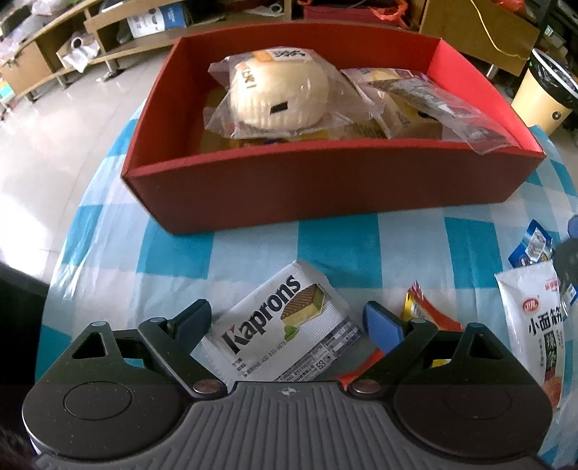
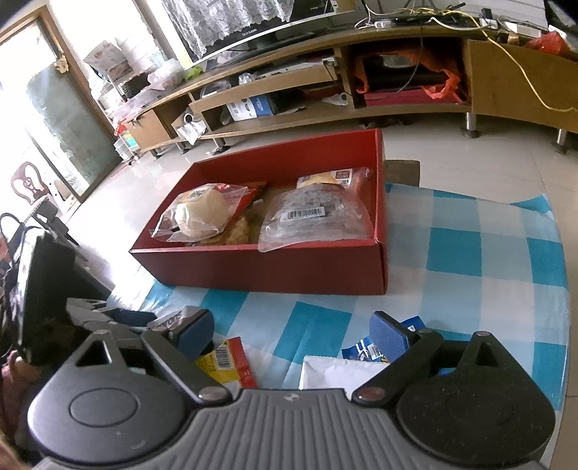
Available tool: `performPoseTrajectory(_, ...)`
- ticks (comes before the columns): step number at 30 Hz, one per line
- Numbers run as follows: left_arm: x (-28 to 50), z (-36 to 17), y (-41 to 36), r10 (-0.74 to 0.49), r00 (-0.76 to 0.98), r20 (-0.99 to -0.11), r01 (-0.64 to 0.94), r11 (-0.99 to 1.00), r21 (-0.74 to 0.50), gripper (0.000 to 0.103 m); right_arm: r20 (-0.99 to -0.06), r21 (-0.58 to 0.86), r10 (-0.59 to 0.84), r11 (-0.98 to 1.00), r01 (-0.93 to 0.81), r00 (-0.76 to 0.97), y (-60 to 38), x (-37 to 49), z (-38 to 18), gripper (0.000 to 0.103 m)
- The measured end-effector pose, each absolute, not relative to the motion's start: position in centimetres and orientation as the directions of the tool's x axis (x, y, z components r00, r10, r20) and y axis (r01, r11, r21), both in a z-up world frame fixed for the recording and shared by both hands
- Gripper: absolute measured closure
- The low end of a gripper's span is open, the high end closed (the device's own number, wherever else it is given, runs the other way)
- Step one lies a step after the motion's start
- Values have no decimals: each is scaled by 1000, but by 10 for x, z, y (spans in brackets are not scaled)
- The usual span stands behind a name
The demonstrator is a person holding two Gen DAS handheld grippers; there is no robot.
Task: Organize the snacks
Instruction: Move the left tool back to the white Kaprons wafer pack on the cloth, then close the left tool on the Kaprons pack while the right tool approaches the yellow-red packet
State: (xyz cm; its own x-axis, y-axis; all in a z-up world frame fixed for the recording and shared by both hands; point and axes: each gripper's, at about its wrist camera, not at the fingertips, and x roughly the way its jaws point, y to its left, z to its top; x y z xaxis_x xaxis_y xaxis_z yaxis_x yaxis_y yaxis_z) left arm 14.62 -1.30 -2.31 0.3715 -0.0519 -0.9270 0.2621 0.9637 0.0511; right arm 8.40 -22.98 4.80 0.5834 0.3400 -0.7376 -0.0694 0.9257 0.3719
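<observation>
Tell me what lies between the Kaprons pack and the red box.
Nothing: only bare checked cloth separates the Kaprons pack from the red box, clearest in the left wrist view.

I'm in a home living room: long TV cabinet (image 2: 325, 90) at twelve o'clock, lace-draped television (image 2: 253, 21), tiled floor (image 2: 451, 152).

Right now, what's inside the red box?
In the red box: a bagged white bun and a clear barcoded packet, with other wrapped snacks partly visible beneath. Whatever lies under them is covered.

Beyond the fingers, a glossy pale tiled floor (image 2: 451, 152) meets a long low wooden TV cabinet (image 2: 397, 47); daylight floods a glass door (image 2: 68, 119) far left.
</observation>
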Motion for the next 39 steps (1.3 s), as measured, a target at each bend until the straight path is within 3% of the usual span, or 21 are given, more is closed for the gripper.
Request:
performPoseTrajectory(11,97,-22,14,-23,265,-964,173,985,24,8,-725,380,365,919,-102,584,-225,85,56,11)
performPoseTrajectory(17,82,-18,17,14,304,-952,222,971,85,5,-725,379,371,918,-112,580,-224,82,57,11)
performPoseTrajectory(26,44,-16,29,-7,275,-961,316,945,83,5,-724,382,374,917,-115,580,-225,81,60,11)
performPoseTrajectory(34,16,-22,20,76,292,-953,374,908,187,5,-726,378,385,916,-136,570,-220,78,61,11)
performPoseTrajectory(39,31,-19,33,122,292,-949,241,950,196,6,-722,380,384,915,-134,576,-223,77,62,11)
